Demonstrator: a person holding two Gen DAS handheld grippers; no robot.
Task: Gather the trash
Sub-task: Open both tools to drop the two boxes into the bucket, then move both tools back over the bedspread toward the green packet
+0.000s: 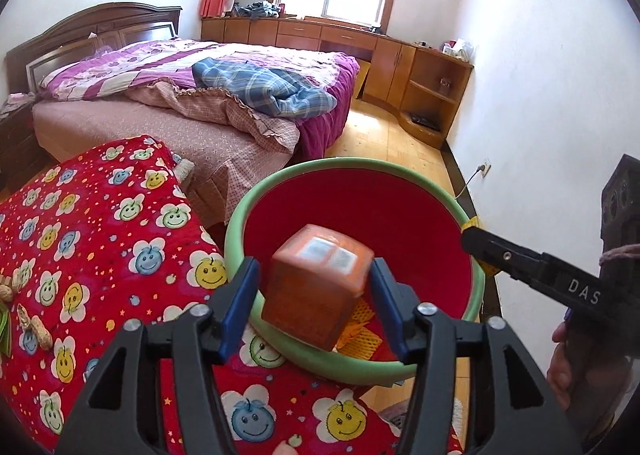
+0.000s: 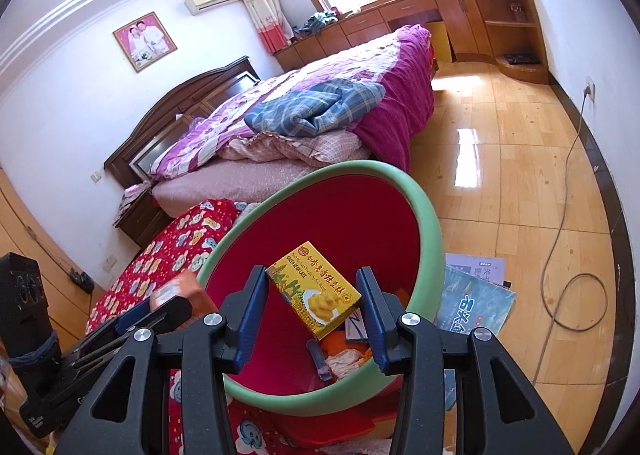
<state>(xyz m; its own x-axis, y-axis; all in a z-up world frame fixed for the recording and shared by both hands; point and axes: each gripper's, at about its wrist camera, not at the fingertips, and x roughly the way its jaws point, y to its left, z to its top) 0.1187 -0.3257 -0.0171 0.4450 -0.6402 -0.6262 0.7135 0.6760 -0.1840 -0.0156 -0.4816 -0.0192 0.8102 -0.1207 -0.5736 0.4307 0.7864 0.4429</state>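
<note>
Bin [image 1: 340, 165], just one, left tool [image 1: 314, 275] loose around one orange carton [image 1: 312, 299], right tool [image 2: 314, 279] gripping one yellow box [image 2: 320, 301]

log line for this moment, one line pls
left gripper: loose around orange carton above bin | right gripper: gripping yellow cake box above bin

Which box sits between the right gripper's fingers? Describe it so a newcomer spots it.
Find the round bin with the pale green rim and red inside, beside the red smiley-flower cloth. Over its mouth, between the right gripper fingers, tilts a flat yellow cardboard box. Unlike the orange carton, it reads GREEN BEAN CAKE.
</note>
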